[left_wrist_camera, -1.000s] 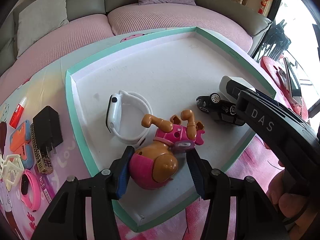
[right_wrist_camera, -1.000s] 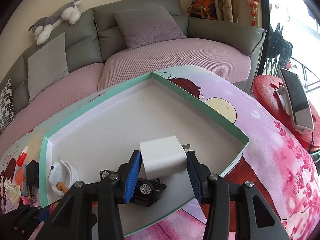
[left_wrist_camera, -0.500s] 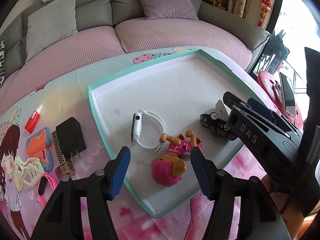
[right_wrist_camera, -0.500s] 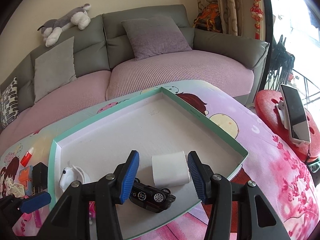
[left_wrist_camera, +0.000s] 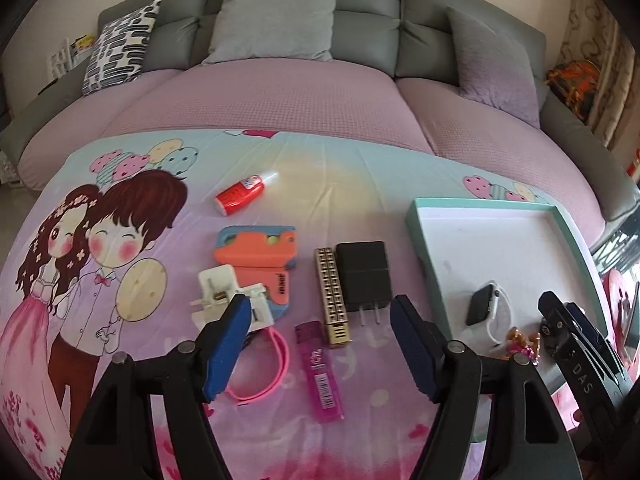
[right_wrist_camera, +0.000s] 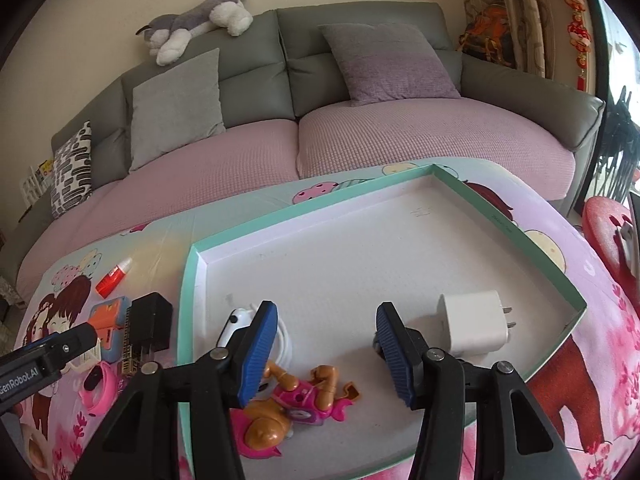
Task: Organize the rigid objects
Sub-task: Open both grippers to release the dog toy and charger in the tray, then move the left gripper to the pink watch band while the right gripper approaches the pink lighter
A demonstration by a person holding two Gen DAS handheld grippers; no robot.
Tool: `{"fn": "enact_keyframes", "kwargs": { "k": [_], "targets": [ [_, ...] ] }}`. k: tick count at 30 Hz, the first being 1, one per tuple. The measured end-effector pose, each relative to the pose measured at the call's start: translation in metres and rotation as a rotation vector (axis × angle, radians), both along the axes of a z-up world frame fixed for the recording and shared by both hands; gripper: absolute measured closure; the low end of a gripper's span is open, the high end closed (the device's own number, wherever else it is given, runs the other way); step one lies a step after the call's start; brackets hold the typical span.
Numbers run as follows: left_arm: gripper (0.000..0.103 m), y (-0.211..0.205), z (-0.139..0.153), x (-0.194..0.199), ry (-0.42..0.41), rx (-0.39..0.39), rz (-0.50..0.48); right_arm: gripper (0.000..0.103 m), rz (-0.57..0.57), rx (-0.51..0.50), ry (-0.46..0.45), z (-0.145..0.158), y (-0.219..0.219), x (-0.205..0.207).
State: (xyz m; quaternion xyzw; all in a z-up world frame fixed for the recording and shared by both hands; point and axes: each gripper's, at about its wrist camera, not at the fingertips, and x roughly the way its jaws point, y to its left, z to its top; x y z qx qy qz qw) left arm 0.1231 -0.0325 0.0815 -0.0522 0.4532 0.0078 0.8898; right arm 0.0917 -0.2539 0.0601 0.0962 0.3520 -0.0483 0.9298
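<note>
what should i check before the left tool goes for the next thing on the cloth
1. Left tool empty: ok, jaws opening, nothing between them.
2. Right tool empty: ok, jaws opening; white plug-in charger cube lies free in the tray.
3. Pink and brown toy puppy released: ok, lying inside the mint-rimmed white tray.
4. Next pick apart from neighbours: not ok, black charger block lies right against the gold studded bar.
5. Room in tray: ok, far half bare.
6. Tools apart from each other: ok, right tool sits over the tray, off to the side.
</note>
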Motion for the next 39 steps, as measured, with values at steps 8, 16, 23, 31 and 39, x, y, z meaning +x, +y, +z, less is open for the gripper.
{"fn": "enact_keyframes", "kwargs": {
  "k": [8,16,23,31,39],
  "targets": [
    [0.011,0.042,-0.004,-0.006,-0.010,0.016,0.151,0.033,0.135,0.017,0.014,-0.005,0.046,0.008],
    [0.006,0.076,-0.006,-0.013,-0.026,0.002,0.231,0.000,0.252,-0.027,0.013,-0.012,0.094,0.009],
    [0.006,0.110,-0.010,-0.025,-0.035,-0.014,0.311,0.000,0.324,-0.033,0.011,-0.014,0.123,0.007],
    [0.006,0.134,-0.019,-0.038,-0.022,-0.057,0.348,0.000,0.407,-0.035,0.055,-0.021,0.155,0.005],
    [0.006,0.125,-0.033,-0.033,0.053,-0.020,0.271,0.000,0.445,-0.073,0.127,-0.034,0.168,0.005]
  ]
}}
